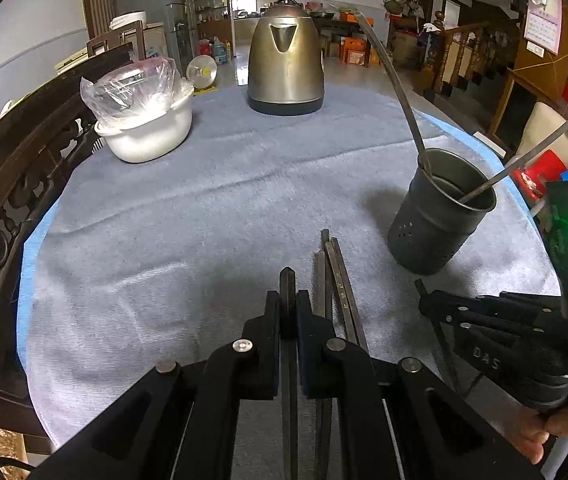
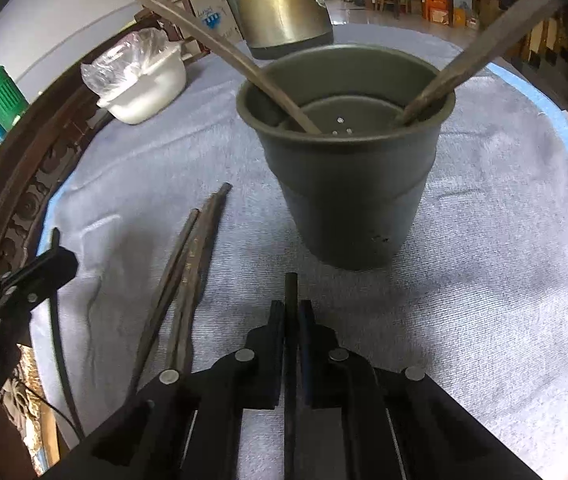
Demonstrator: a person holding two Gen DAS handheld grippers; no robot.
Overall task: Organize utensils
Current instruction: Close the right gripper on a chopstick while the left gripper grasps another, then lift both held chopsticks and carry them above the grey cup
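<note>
Chopstick [image 1: 287, 284] clamped in left gripper [image 1: 287, 312], holder [image 1: 441, 216] beyond-right

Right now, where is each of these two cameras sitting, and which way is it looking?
Left wrist: on the left gripper, shut on a chopstick, facing the kettle; the right gripper and a hand show.
Right wrist: on the right gripper, shut on another chopstick, looking into the utensil cup; the left gripper shows.
Both share the cup, kettle, white bowl and loose chopsticks.
</note>
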